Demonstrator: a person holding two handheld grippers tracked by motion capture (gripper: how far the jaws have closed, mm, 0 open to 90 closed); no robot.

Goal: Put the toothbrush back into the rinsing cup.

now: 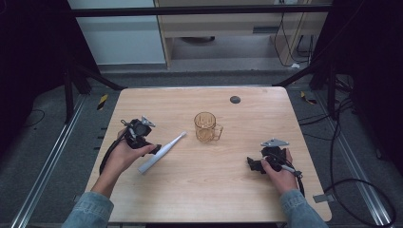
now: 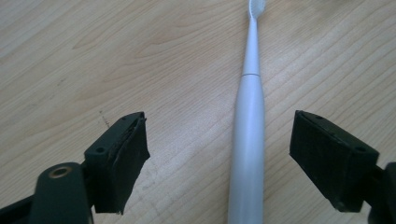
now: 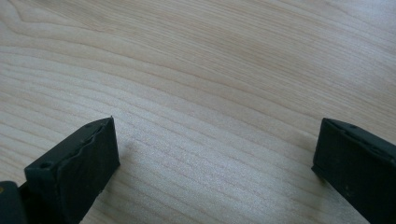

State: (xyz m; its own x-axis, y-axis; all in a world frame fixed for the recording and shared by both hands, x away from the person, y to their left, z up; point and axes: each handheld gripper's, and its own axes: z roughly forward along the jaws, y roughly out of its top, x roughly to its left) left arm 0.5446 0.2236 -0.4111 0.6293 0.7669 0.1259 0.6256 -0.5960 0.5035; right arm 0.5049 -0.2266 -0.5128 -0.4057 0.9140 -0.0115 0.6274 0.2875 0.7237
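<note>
White toothbrush (image 2: 250,135) btwn open left tongs (image 2: 217,154) | untouched | on table (image 2: 70,56)

High view: fixed overhead, facing forward and down across the whole wooden table (image 1: 199,185).
Left gripper view: low and close, looking along an electric toothbrush (image 2: 248,135) between its jaws.
Right gripper view: low and close over bare tabletop.
Shared: toothbrush and tabletop, high and left gripper views.

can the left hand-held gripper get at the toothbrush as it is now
Probably yes: the left hand-held gripper is open with the toothbrush handle lying between its jaws on the table, nothing in the way.
</note>
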